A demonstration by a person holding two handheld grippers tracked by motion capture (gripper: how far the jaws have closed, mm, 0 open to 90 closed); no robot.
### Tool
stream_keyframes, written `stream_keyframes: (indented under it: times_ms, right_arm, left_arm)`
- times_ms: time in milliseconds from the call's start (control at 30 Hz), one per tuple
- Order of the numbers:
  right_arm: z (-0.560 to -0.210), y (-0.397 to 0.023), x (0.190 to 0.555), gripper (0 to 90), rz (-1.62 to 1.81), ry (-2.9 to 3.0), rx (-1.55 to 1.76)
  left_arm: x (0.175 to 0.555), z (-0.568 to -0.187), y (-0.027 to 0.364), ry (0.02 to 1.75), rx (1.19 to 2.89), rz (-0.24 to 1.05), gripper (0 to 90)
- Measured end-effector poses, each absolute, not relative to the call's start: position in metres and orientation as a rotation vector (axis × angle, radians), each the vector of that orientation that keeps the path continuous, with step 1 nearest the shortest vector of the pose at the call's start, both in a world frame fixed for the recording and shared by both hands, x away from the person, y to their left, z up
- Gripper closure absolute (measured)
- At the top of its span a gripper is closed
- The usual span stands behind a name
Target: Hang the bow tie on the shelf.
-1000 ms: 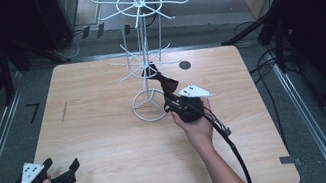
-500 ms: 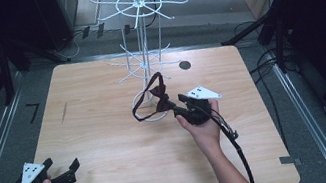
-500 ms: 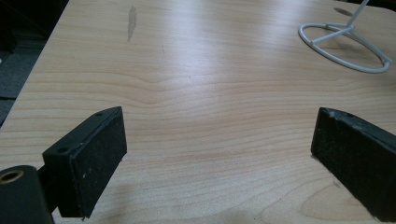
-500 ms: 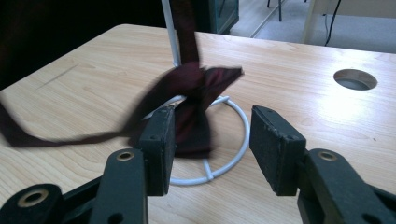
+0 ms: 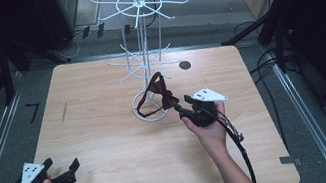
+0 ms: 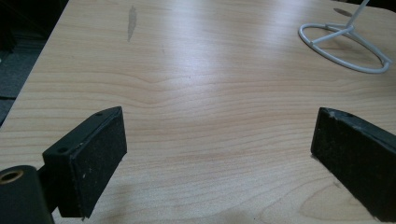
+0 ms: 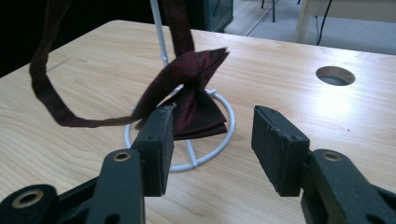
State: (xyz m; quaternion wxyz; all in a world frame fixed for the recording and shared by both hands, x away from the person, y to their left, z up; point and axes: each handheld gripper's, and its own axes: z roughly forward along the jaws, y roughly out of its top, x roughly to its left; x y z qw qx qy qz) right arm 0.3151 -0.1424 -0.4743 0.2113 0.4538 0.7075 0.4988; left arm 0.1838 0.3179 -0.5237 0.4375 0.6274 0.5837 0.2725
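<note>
A dark red bow tie [image 5: 168,98] hangs by its strap from a lower arm of the white wire rack [image 5: 138,4], low over the rack's base ring [image 5: 151,108]. My right gripper [image 5: 179,106] is just right of the tie, and it is open. In the right gripper view the bow tie [image 7: 196,93] hangs just past the left jaw, with nothing between the jaws of the right gripper [image 7: 212,116]. The strap loops out to the left. My left gripper [image 5: 61,164] rests near the table's front left corner, and in its own view the left gripper [image 6: 219,126] is open over bare wood.
The wooden table [image 5: 107,132] has a round hole [image 5: 185,65] at the back right, and the same hole [image 7: 335,75] lies beyond my right jaw. The rack's base ring [image 6: 345,46] lies far ahead of the left gripper. Cables run on the floor to the right.
My right gripper has drawn back a little from the rack toward the person. The tie's strap loop swung out left, then settled nearer the pole. The left gripper has not moved.
</note>
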Motion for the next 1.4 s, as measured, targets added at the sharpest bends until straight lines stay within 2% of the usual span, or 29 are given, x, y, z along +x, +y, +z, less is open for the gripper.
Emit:
stream_keyframes:
  times_ms: [567,700,733,867,1400]
  right_arm:
    - [-0.481,-0.180,0.301,31.7,1.363,1.911,1.321]
    - [-0.483,-0.190,0.297,25.3,1.361,1.895,1.336]
    - [-0.483,-0.194,0.295,20.3,1.351,1.893,1.347]
    - [-0.484,-0.204,0.290,15.7,1.344,1.892,1.349]
    - [-0.494,-0.252,0.268,14.0,1.335,1.811,1.449]
  left_arm:
    - [0.184,-0.524,0.317,1.451,1.565,0.683,3.9]
    - [0.184,-0.524,0.317,1.451,1.566,0.685,3.8]
    - [0.184,-0.523,0.317,1.450,1.568,0.684,3.8]
    - [0.184,-0.523,0.317,1.449,1.569,0.685,3.8]
    - [0.183,-0.523,0.317,1.449,1.571,0.687,3.8]
